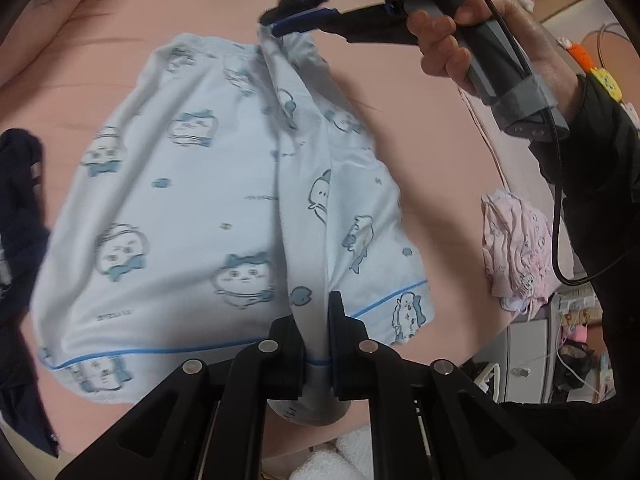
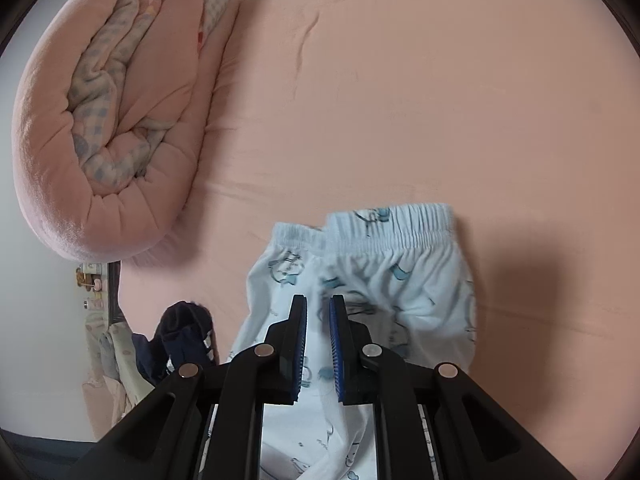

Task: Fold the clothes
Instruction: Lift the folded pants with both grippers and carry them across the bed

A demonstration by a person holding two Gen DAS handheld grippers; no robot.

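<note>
Light blue pyjama shorts (image 1: 192, 200) with cartoon prints lie on the pink bed sheet (image 1: 140, 12). My left gripper (image 1: 316, 312) is shut on a raised fold at the hem end of the shorts. My right gripper (image 1: 280, 24) is at the waistband end, pinching the same fold and lifting it. In the right wrist view the right gripper (image 2: 318, 312) has its blue pads a narrow gap apart, with the shorts (image 2: 400, 272) below and a strip of fabric between the finger bases. The elastic waistband (image 2: 392, 220) lies ahead of it.
A dark navy garment (image 1: 20, 208) lies left of the shorts, also in the right wrist view (image 2: 184, 332). A crumpled pink garment (image 1: 516, 248) sits at the bed's right edge. A rolled pink quilt (image 2: 112, 112) lies far left. White towels (image 1: 344, 456) are below the left gripper.
</note>
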